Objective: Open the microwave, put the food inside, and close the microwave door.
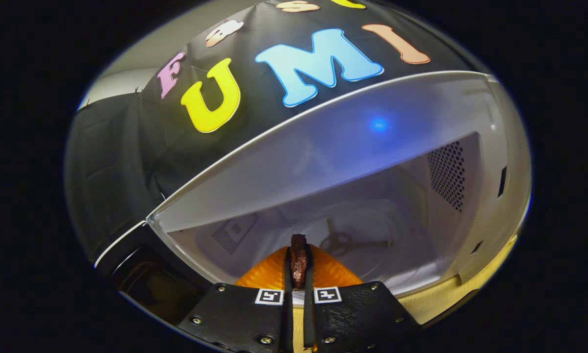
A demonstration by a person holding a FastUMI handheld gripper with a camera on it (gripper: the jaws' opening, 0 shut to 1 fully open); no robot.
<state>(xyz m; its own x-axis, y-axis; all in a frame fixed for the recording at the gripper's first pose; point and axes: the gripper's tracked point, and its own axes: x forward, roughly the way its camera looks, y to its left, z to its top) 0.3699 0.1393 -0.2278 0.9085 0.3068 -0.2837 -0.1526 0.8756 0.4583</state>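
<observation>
Left: microwave door, swung open, dark glass. Centre: my gripper, fingers clamped on a dark brown food piece, just above an orange plate. Right: white microwave cavity, perforated vent on its side wall.

**What I See Around the Job**

I see a big black cloth hanging at the back, with soft folds in it. Past its upper corner I see a bit of pale wall. Down low, off to one side, I see a strip of light wooden table.
</observation>
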